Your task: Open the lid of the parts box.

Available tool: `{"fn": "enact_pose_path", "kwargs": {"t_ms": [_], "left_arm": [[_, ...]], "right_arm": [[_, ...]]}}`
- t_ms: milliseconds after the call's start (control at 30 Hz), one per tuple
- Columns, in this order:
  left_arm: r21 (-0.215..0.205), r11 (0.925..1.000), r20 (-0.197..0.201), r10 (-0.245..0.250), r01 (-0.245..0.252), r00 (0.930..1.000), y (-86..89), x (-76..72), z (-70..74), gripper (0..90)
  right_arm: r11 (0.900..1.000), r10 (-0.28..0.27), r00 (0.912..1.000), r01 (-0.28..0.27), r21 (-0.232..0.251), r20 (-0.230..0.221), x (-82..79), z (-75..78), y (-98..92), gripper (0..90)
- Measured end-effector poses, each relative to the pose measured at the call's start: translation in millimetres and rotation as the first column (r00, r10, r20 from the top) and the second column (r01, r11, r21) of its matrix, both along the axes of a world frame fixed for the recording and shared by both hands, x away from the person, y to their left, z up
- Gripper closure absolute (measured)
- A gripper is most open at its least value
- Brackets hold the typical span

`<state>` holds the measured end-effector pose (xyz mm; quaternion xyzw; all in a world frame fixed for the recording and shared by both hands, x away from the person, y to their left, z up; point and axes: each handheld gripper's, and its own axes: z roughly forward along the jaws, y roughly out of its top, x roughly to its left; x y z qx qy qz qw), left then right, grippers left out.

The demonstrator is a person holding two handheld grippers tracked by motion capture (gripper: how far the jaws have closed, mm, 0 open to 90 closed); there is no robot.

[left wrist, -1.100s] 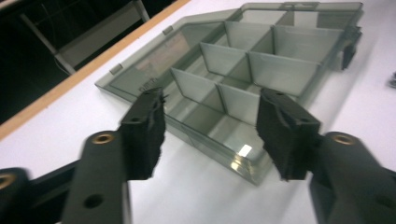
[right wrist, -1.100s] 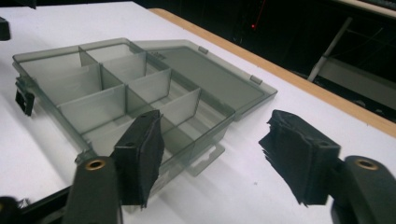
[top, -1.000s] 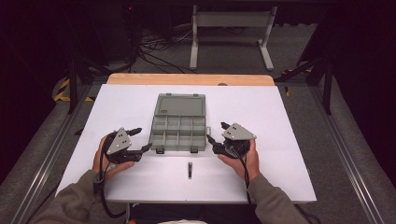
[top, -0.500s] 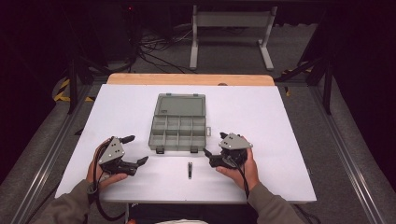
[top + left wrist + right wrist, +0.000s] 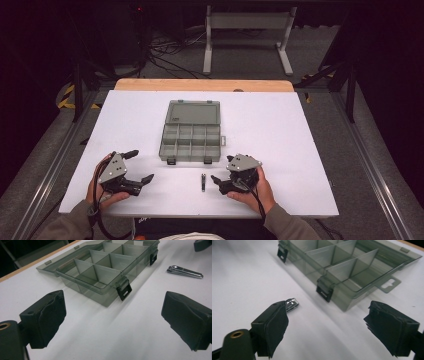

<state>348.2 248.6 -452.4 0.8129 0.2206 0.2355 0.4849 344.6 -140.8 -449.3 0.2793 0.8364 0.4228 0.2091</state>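
Observation:
A clear grey compartment box lies open on the white table, its lid laid back on the far side and its cells empty. A metal nail clipper rests just in front of the box. My left gripper is near the front left, apart from the box. Its jaws have just been opening and have nothing between them. My right gripper sits right of the clipper. Its jaws have also just been opening, with nothing between them. The box's two black front latches hang down.
The white tabletop has a wooden strip along its far edge. Beyond the table a metal stand and cables lie on the dark floor. Both hands rest close to the table's near edge.
Both grippers have drawn back from the box's front corners toward the near edge of the table. Their jaws stand wider apart than before. The box and clipper have not moved.

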Motion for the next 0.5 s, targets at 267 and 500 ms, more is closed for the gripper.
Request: {"fn": "enact_pose_path", "kwargs": {"t_ms": [267, 500], "left_arm": [[-0.001, 1.0000, -0.009, 0.006, -0.006, 0.9999, 1.0, 3.1, -1.3, 6.8], [-0.009, 0.9999, -0.012, 0.007, -0.007, 0.9999, 5.3, 3.6, -1.2, 6.7]], "right_arm": [[0.997, 0.065, 0.9971, -0.066, -0.036, -0.040, -5.1, -5.4, 14.4, 18.9], [0.993, 0.090, 0.9934, -0.095, -0.065, -0.072, -6.3, -10.9, 28.6, 20.5]]}}
